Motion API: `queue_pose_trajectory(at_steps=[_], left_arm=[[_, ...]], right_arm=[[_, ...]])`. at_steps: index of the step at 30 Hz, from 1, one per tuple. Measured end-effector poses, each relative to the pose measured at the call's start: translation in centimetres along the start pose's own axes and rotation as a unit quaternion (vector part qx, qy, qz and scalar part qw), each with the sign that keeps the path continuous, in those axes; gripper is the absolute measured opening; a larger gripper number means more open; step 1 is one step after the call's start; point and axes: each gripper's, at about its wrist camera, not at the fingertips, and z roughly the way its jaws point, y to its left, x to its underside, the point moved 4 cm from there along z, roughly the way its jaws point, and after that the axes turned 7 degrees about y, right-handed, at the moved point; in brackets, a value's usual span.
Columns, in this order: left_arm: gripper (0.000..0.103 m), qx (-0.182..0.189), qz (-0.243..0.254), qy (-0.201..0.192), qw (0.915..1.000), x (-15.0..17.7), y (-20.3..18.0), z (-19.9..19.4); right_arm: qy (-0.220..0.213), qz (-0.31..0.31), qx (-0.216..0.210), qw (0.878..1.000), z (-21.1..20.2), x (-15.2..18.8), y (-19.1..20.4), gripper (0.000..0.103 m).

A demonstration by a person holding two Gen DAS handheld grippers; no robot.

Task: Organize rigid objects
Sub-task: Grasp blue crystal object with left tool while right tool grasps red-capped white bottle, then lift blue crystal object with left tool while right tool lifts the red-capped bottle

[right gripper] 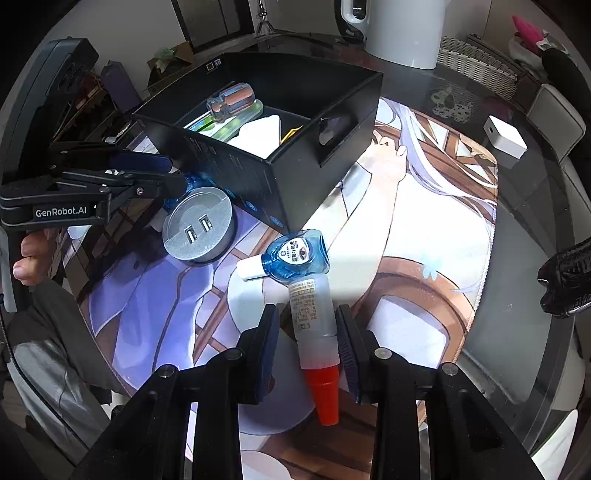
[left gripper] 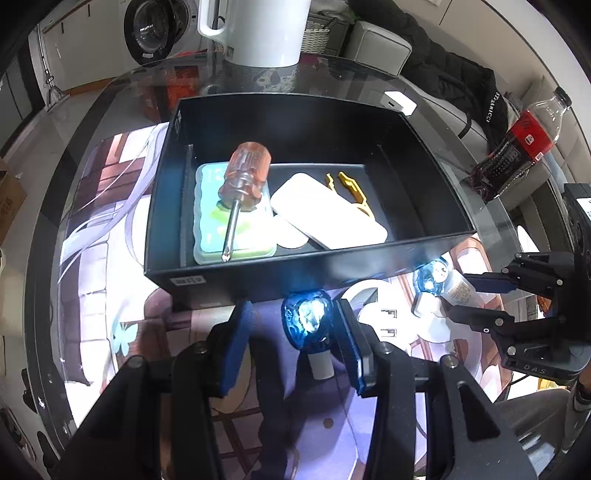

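A black box (left gripper: 258,273) (right gripper: 291,177) on the mat holds an orange-handled screwdriver (left gripper: 243,177) on a green case (left gripper: 207,236), a white case (left gripper: 325,210) and a yellow clip (left gripper: 351,184). My left gripper (left gripper: 291,339) is open around a blue eye-drop bottle (left gripper: 306,321) lying just in front of the box. My right gripper (right gripper: 308,339) (left gripper: 461,295) is open around a clear bottle with a red cap (right gripper: 314,321), which touches a second blue eye-drop bottle (right gripper: 295,254) (left gripper: 430,277).
A round silver USB hub (right gripper: 199,225) lies on the mat between the grippers. A white kettle (left gripper: 266,29) stands behind the box, a cola bottle (left gripper: 517,144) at the right edge and a white charger (right gripper: 504,142) on the glass table.
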Motion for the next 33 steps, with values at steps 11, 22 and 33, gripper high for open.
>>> queue_pose_trajectory(at_steps=[11, 22, 33], left_arm=[[0.045, -0.001, 0.009, -0.002, 1.0000, -0.2, -1.2, 0.4], [0.045, 0.020, -0.022, 0.013, 0.9995, -0.3, 0.2, 0.9], [0.045, -0.002, 0.009, 0.013, 0.9999, -0.2, -1.9, 1.5]], right_arm=[[0.006, -0.005, 0.000, 1.000, 0.4, -0.2, 0.4, 0.033], [0.008, -0.019, -0.014, 1.000, 0.4, -0.1, 1.8, 0.033], [0.008, -0.021, -0.008, 1.000, 0.6, -0.3, 2.2, 0.033]])
